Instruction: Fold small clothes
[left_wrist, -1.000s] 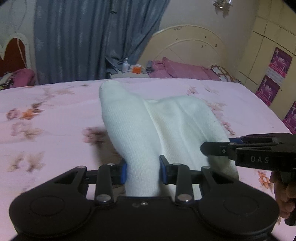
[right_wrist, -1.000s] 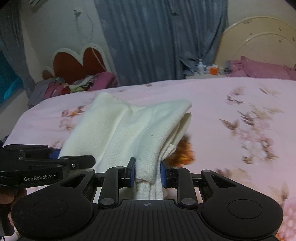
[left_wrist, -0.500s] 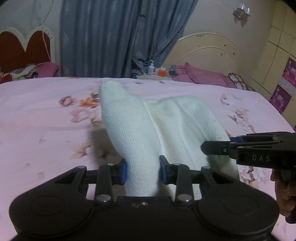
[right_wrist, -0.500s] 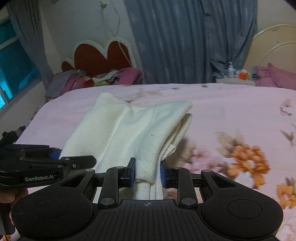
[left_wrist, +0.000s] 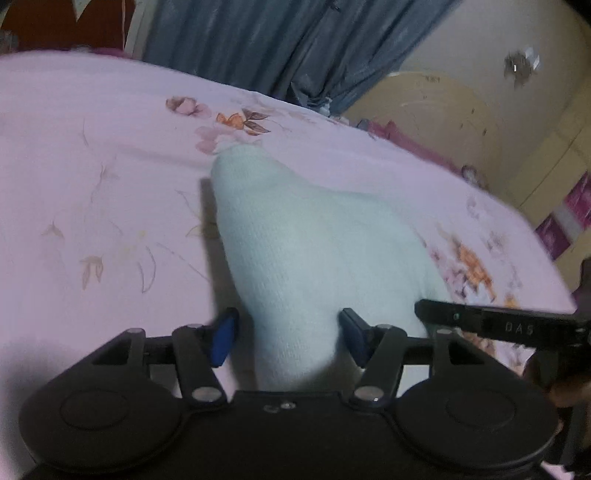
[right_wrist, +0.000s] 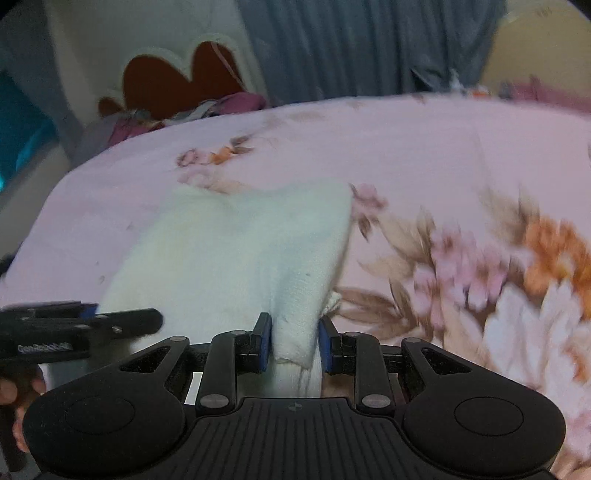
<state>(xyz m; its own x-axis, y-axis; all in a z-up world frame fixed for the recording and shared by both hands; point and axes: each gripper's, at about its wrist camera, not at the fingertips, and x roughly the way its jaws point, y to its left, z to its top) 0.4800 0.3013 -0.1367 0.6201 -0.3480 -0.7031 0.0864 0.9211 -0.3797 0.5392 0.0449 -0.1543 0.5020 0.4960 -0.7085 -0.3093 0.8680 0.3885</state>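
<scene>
The left hand-held gripper (left_wrist: 288, 334) stands spread around the white knit garment (left_wrist: 314, 251); only the right wrist view shows the right hand-held gripper (right_wrist: 294, 345) pinching its folded edge on the bed (right_wrist: 443, 166).

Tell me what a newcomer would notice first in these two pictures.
First, the white knitted garment, lying in the middle on the pink floral bedsheet. The left hand-held gripper stands open around its near edge, while the right hand-held gripper is pinching a bunched fold. Behind the bed hang grey-blue curtains.
</scene>
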